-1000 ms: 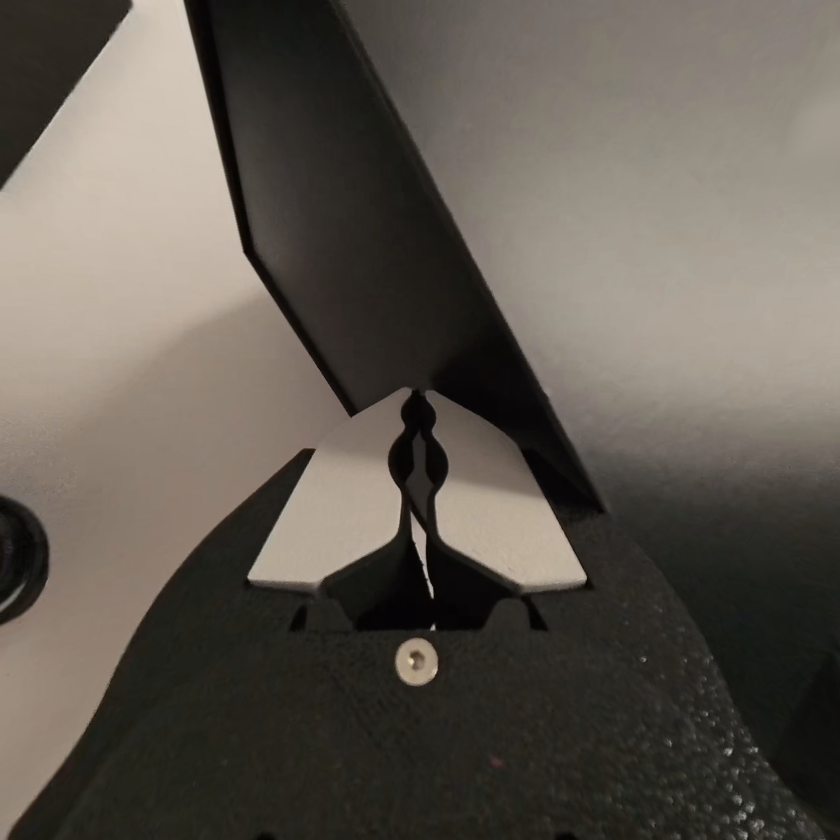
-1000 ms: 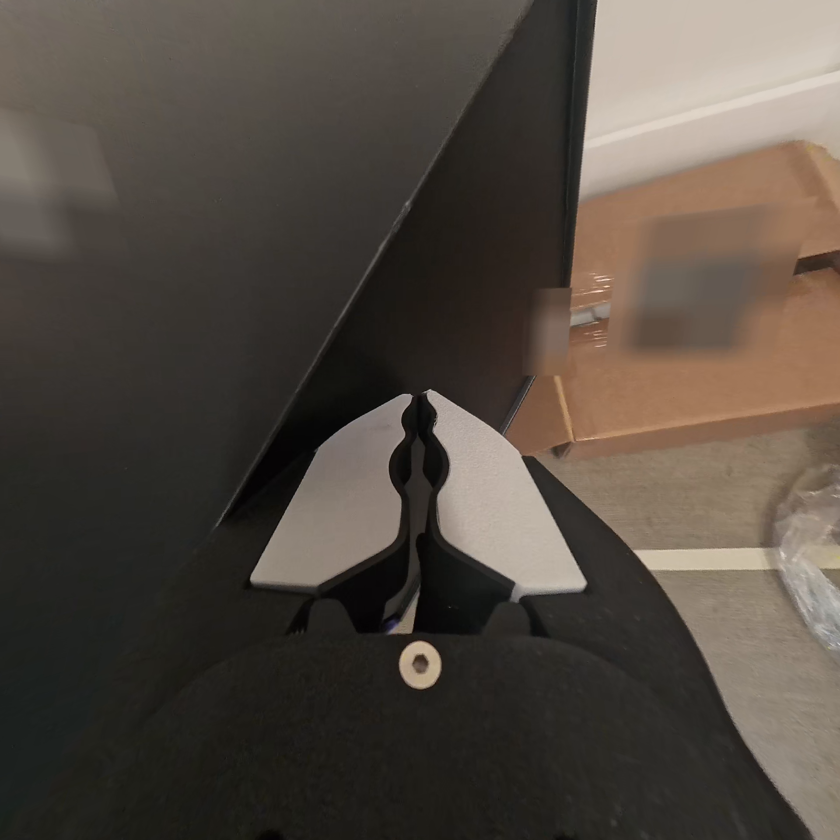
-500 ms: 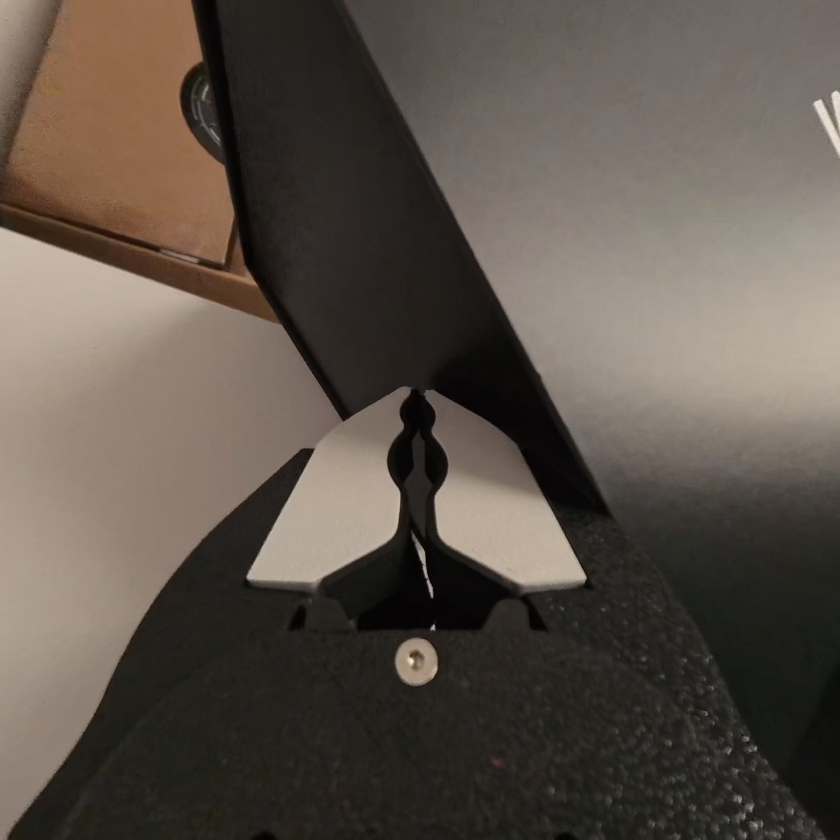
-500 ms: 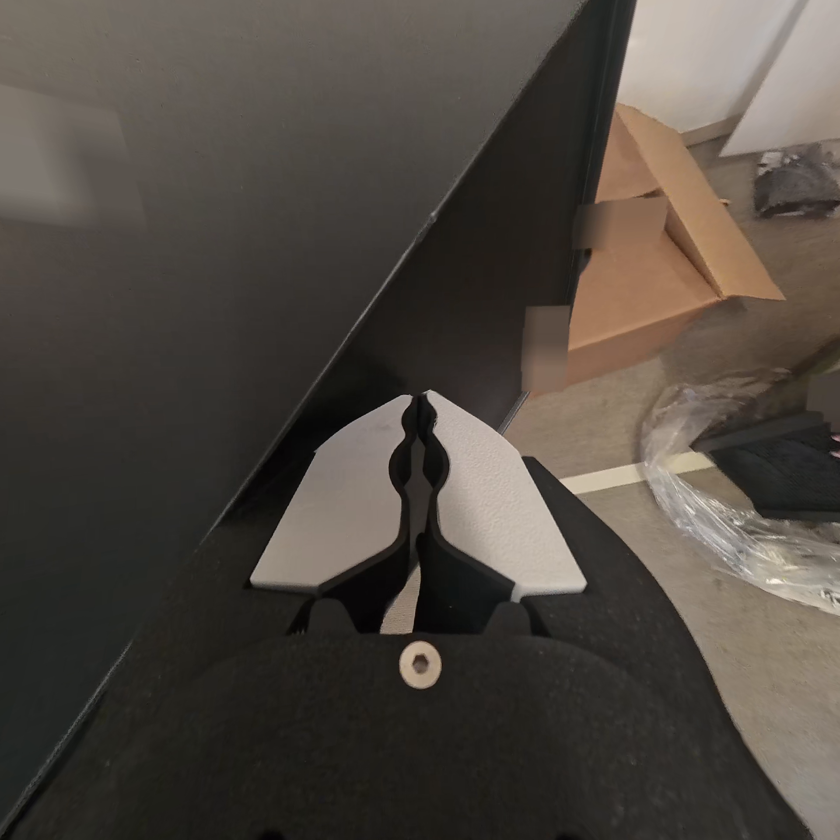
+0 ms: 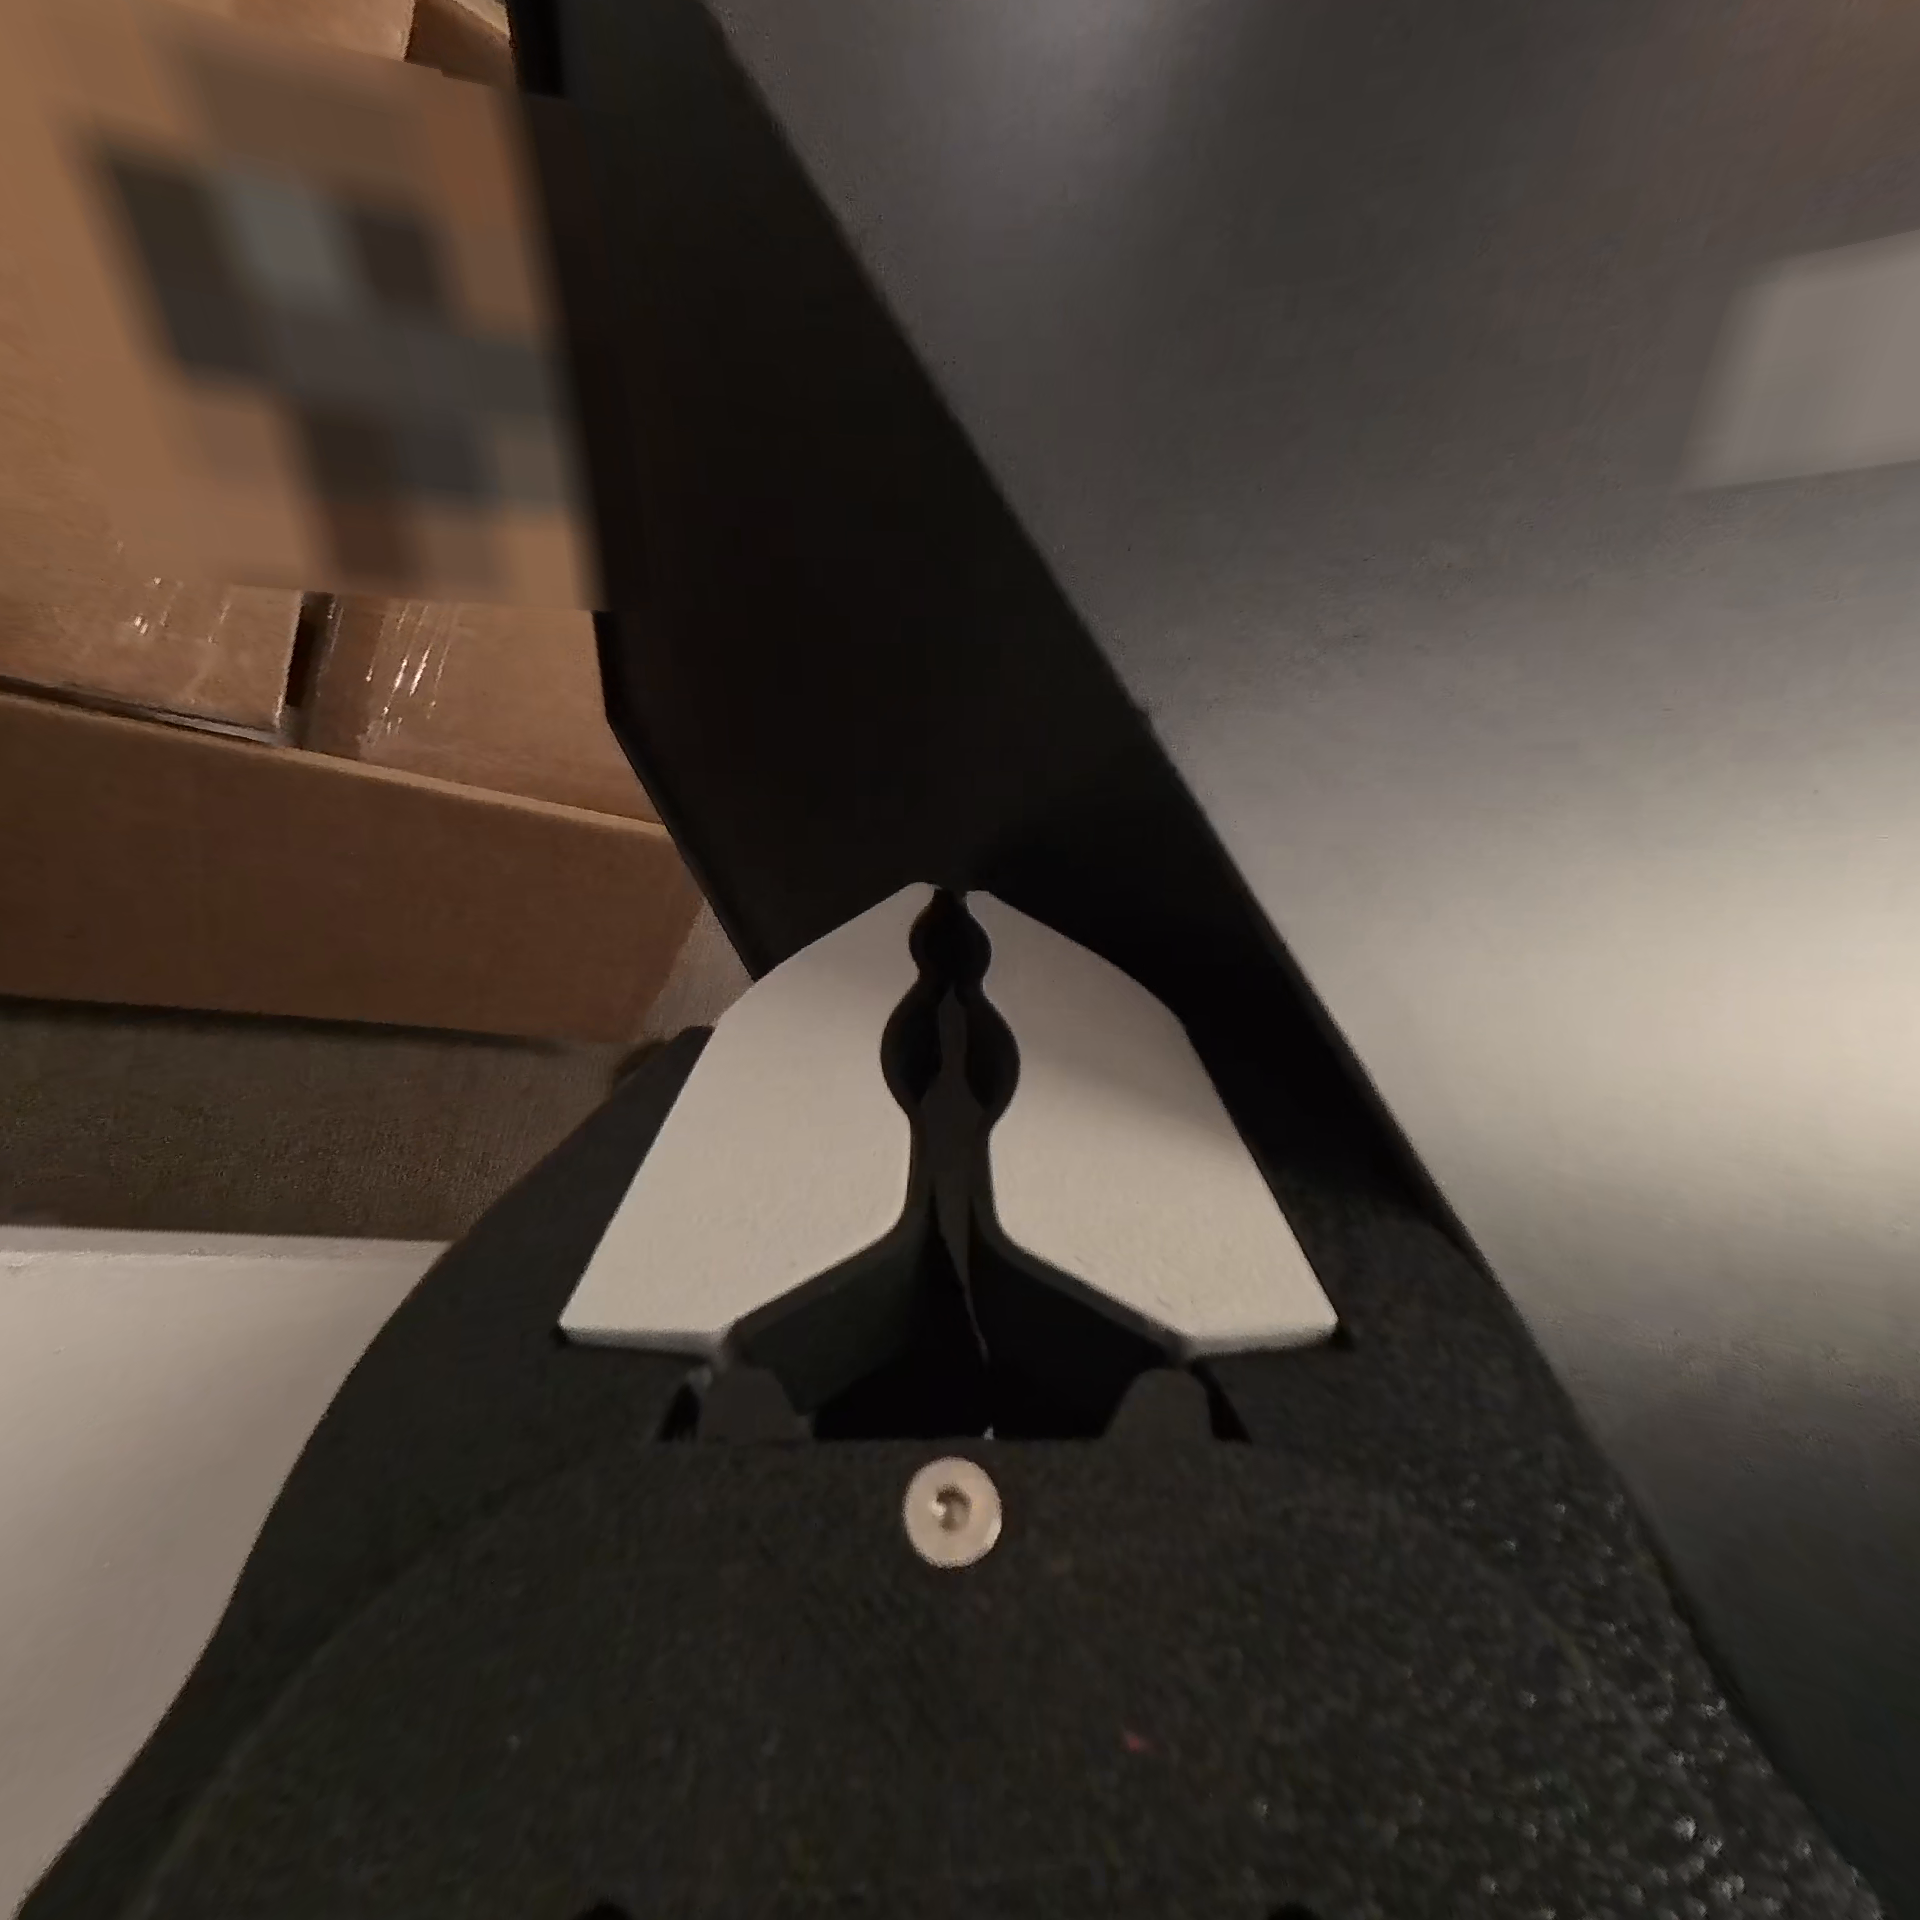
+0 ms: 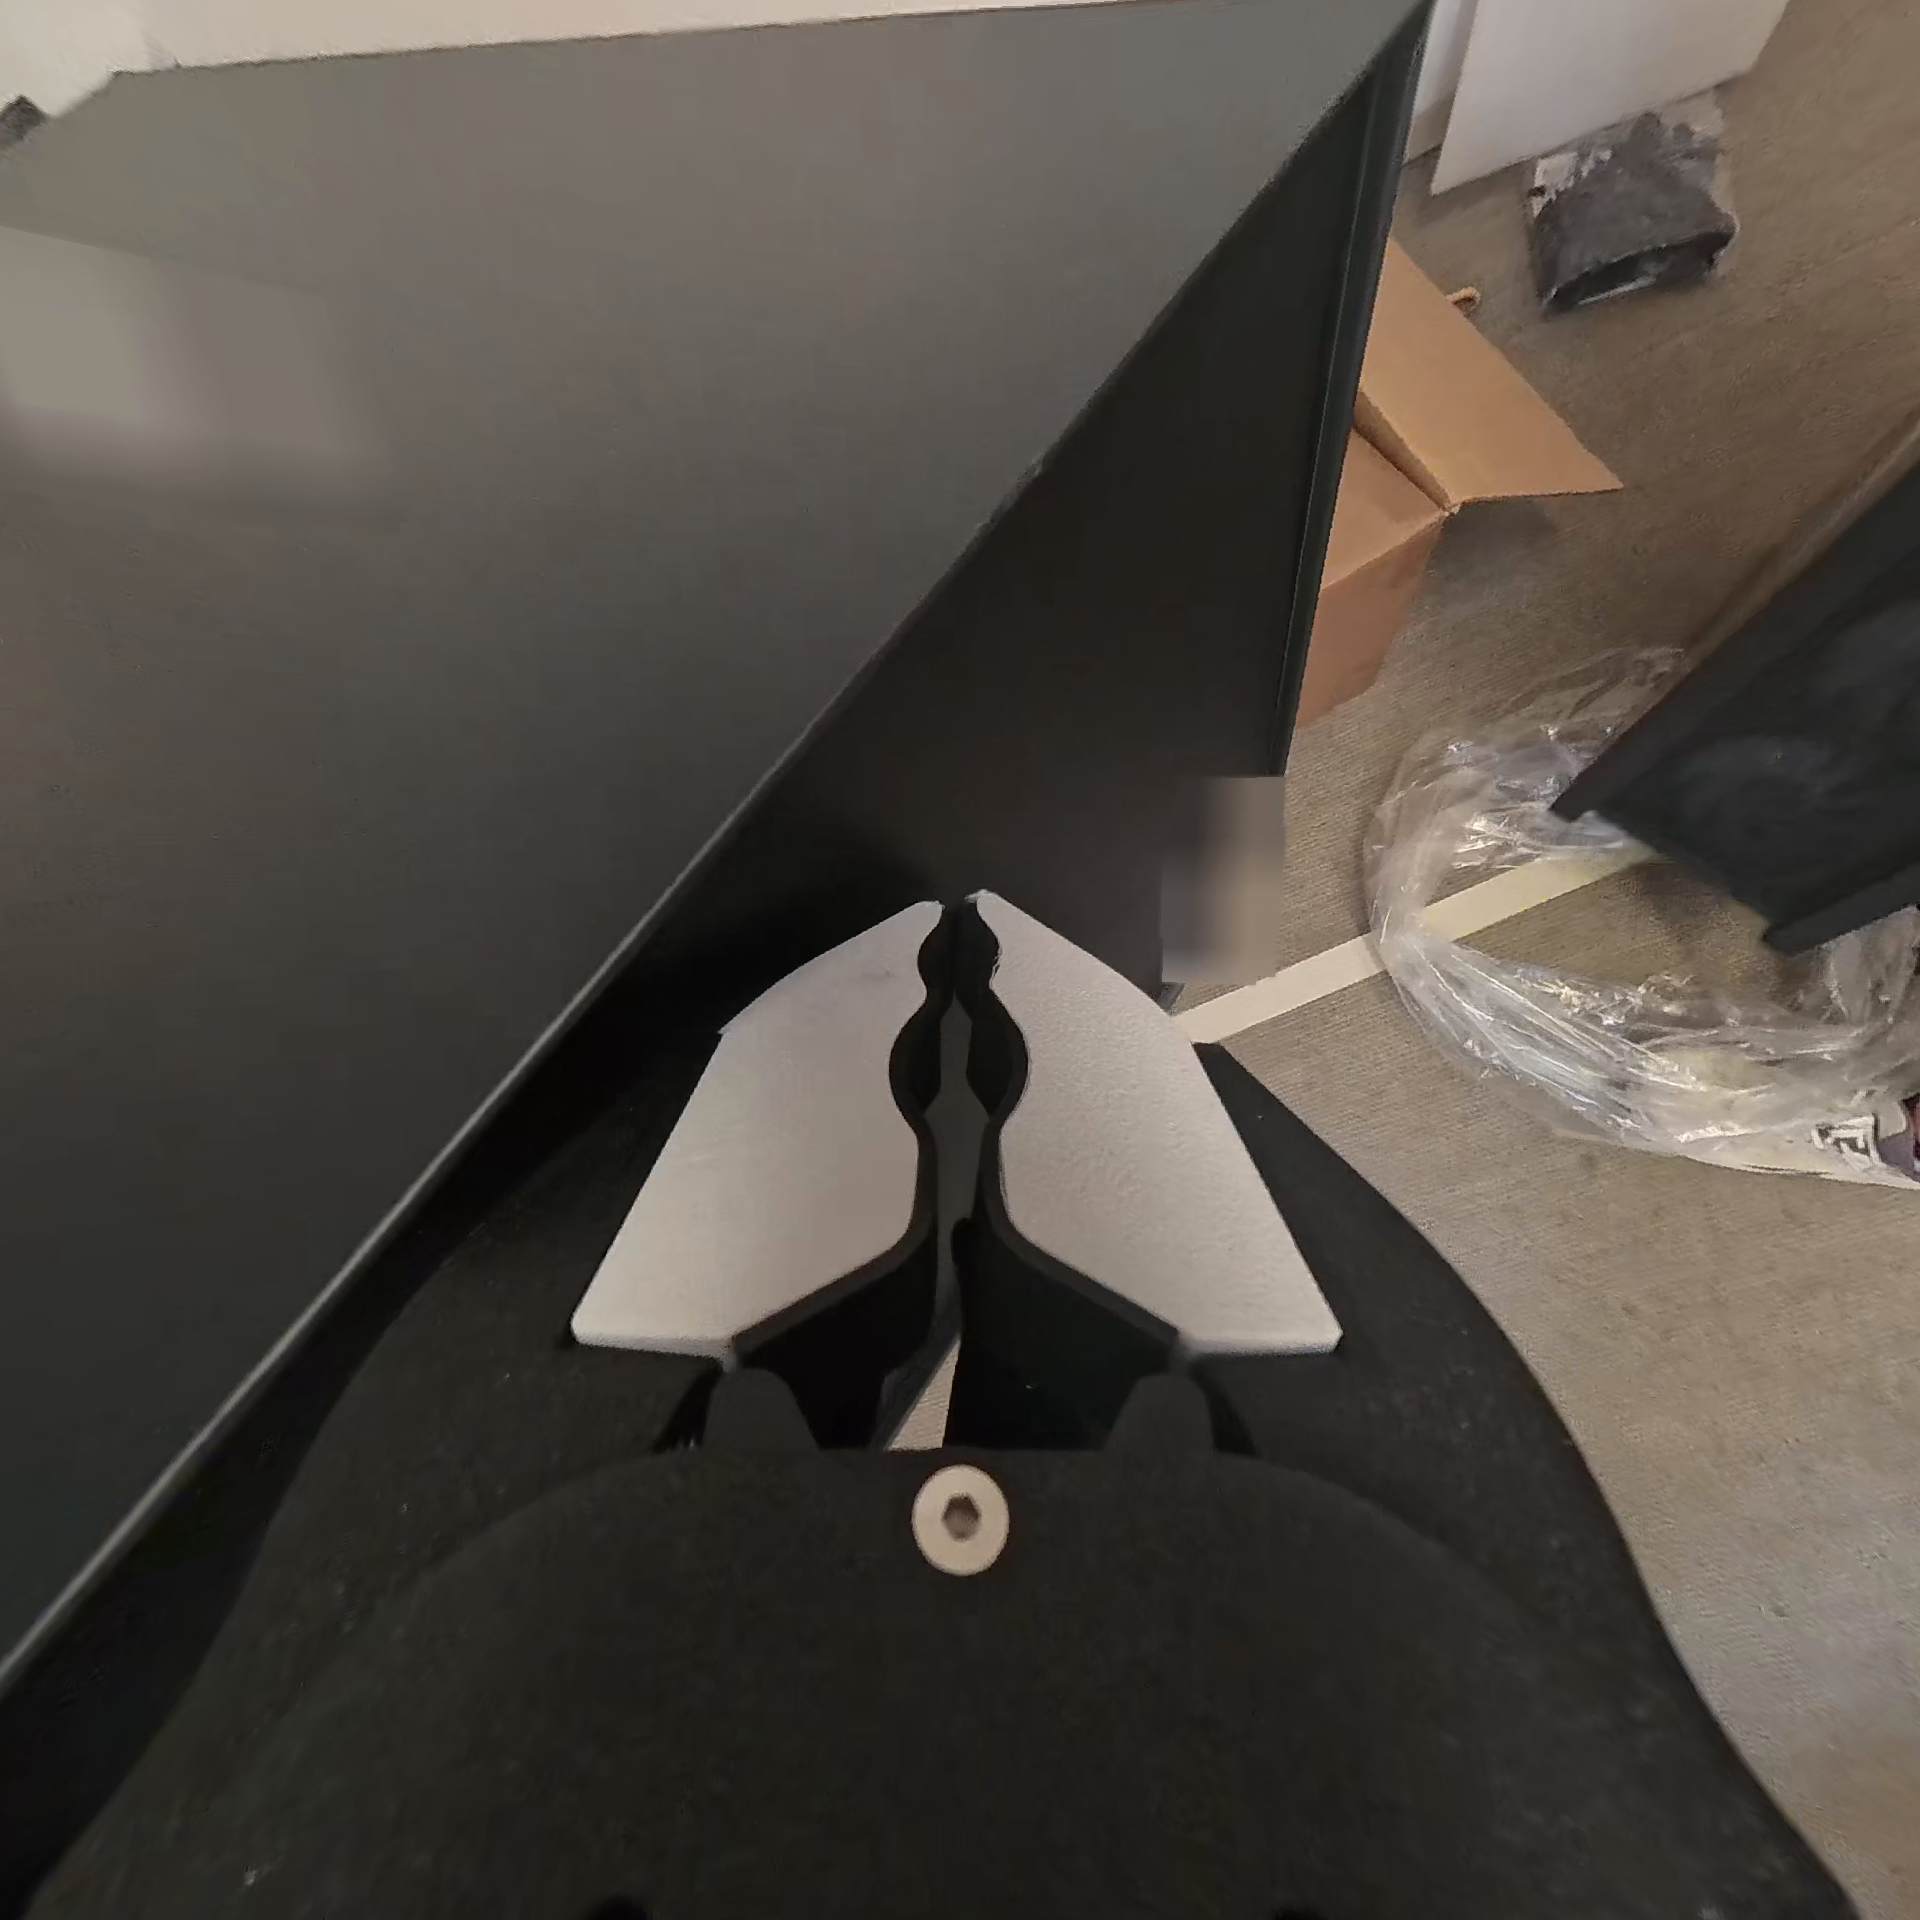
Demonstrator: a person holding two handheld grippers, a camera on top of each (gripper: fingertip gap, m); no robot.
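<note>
A: Black box (image 6: 520, 520), large and matte, fills the upper left of the right wrist view and the right side of the left wrist view; each hand-held gripper grips a thin side flap.

B: The left hand-held gripper (image 5: 951, 896)?

A: Its jaws are together, pinching the dark flap's edge at centre frame. The right hand-held gripper (image 6: 958, 902) likewise has its tips pressed onto the box's side panel.

B: How best to carry it?

A: Judging by the thin card, keep both pinches level and moving together, or the flaps may bend or tear.

B: Surfaces?

A: Smooth, faintly sheened card with crisp straight edges; the fingers (image 6: 790, 1164) are pale grey and wavy-edged. A brown cardboard box (image 5: 260, 779) sits at left; crinkled clear plastic wrap (image 6: 1558, 987) lies on grey carpet (image 6: 1558, 1455) at right.
</note>
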